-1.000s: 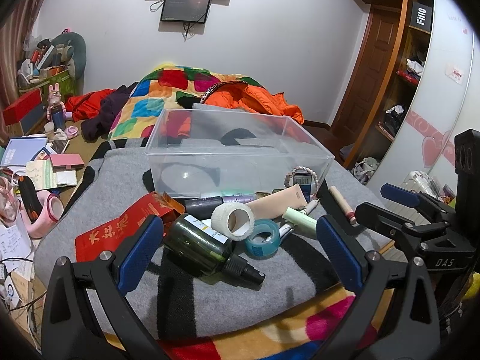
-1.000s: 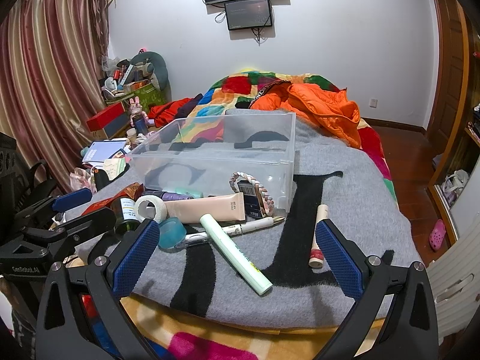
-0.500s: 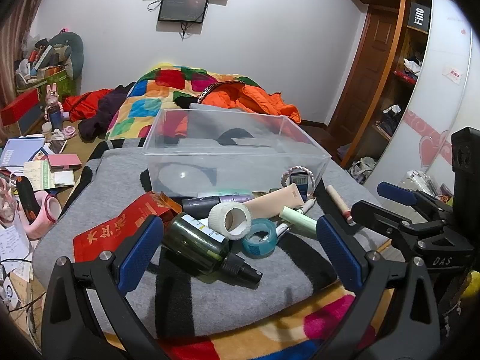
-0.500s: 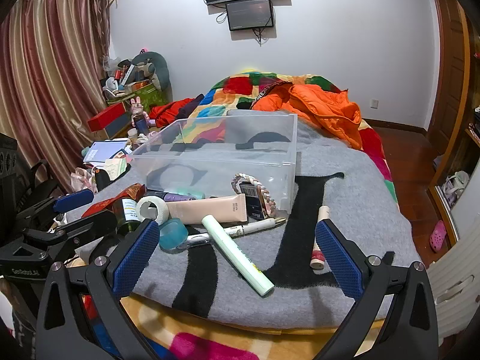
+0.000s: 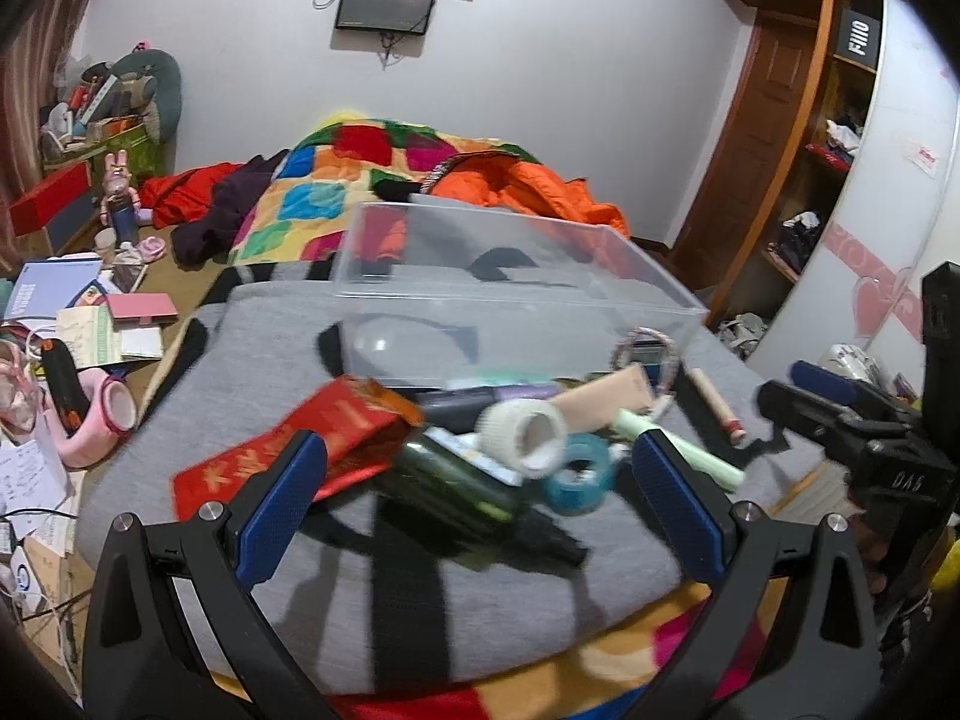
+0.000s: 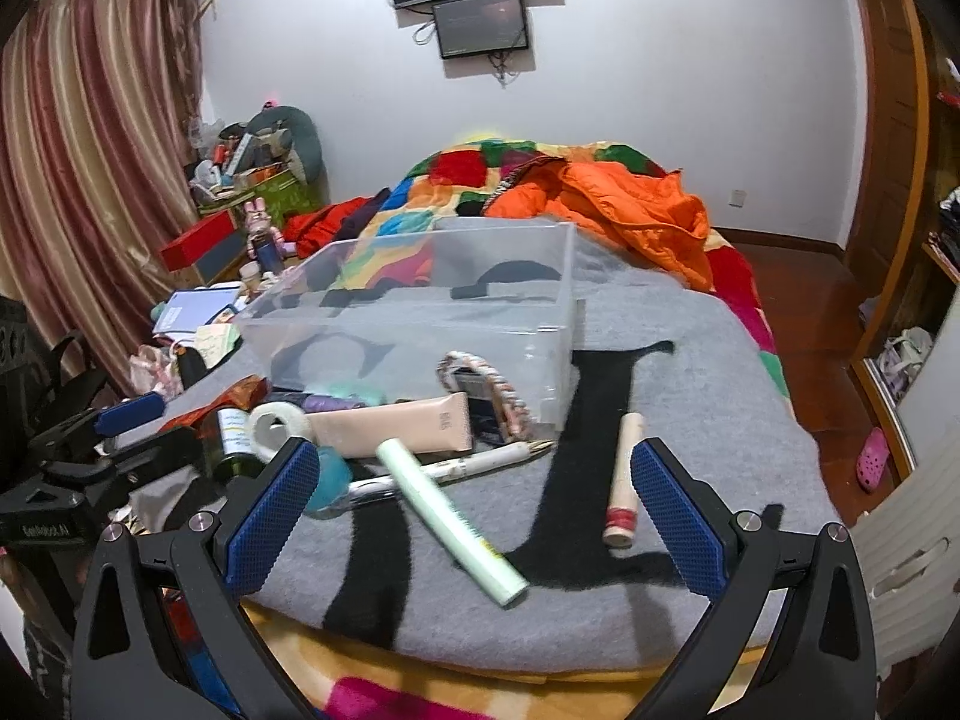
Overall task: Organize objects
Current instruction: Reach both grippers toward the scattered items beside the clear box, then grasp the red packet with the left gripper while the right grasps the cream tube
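Left gripper (image 5: 480, 480) pushed in closer than a second ago: pile now larger and smeared with motion blur, jaws spread wide, gripping nothing. Between those jaws, nearest, a dark green bottle (image 5: 456, 483) lying on its side, black cap toward the camera. Just beyond it, a white tape roll (image 5: 528, 435) leaning on a teal tape roll (image 5: 579, 474). By the left jaw, a red packet (image 5: 300, 450), flat on the grey blanket (image 5: 252, 372).

Right gripper (image 6: 474, 510) almost unmoved since the earlier frame, jaws likewise wide apart and empty. Between them, a pale green tube (image 6: 450, 522) lying diagonally, its near end pointing toward the right jaw. Just inside the right jaw, a small cream stick with a red band (image 6: 621, 480), apart from the rest. Behind the green tube, a white pen (image 6: 480, 462) crossing under it, then a beige cream tube (image 6: 390, 423) lying flat. Past that, a braided loop (image 6: 486, 387) leaning against a dark boxed item, both touching the front wall of the clear plastic bin (image 6: 420, 324).

Bin ahead of both pairs of jaws, upright on the blanket, holding none of the objects; only the blanket's black pattern showing through its walls. All task items outside it, heaped along its near side. Farther on, a patchwork quilt (image 6: 480, 174) and an orange jacket (image 6: 630, 210) on the bed.
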{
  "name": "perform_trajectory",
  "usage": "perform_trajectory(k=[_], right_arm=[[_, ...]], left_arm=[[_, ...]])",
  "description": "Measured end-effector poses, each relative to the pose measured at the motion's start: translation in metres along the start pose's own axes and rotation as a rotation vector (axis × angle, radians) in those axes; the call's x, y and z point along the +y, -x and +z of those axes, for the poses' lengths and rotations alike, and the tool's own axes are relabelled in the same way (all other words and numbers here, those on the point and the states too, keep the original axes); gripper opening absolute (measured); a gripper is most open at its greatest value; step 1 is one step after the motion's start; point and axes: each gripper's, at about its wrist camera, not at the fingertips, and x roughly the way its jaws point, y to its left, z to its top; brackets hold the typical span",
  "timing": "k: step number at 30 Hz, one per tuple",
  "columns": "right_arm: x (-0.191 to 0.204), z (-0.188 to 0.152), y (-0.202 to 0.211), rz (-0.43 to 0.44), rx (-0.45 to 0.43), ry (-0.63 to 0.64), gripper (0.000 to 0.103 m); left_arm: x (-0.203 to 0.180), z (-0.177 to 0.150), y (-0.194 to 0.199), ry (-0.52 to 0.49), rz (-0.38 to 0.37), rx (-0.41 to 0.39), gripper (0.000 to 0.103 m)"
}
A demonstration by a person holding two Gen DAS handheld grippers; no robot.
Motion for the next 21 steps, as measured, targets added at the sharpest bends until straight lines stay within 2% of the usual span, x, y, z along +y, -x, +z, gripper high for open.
perform_trajectory(k=[7, 13, 14, 19, 21], right_arm=[[-0.034, 0.004, -0.014, -0.062, 0.027, -0.081, 0.103], [-0.06, 0.002, -0.03, -0.118, 0.056, -0.16, 0.102], [-0.063, 0.002, -0.033, -0.126, 0.06, -0.168, 0.102], [-0.072, -0.004, -0.046, -0.132, 0.1, -0.191, 0.091], [-0.073, -0.008, -0.053, -0.143, 0.118, -0.187, 0.082]], left_arm=[[0.045, 0.002, -0.014, 0.001, 0.082, 0.054, 0.103], [0.068, 0.001, -0.028, 0.036, 0.07, 0.092, 0.103], [0.07, 0.001, -0.03, 0.037, 0.067, 0.096, 0.1], [0.077, 0.002, -0.034, 0.034, 0.05, 0.11, 0.097], [0.081, 0.003, -0.037, 0.035, 0.052, 0.116, 0.097]])
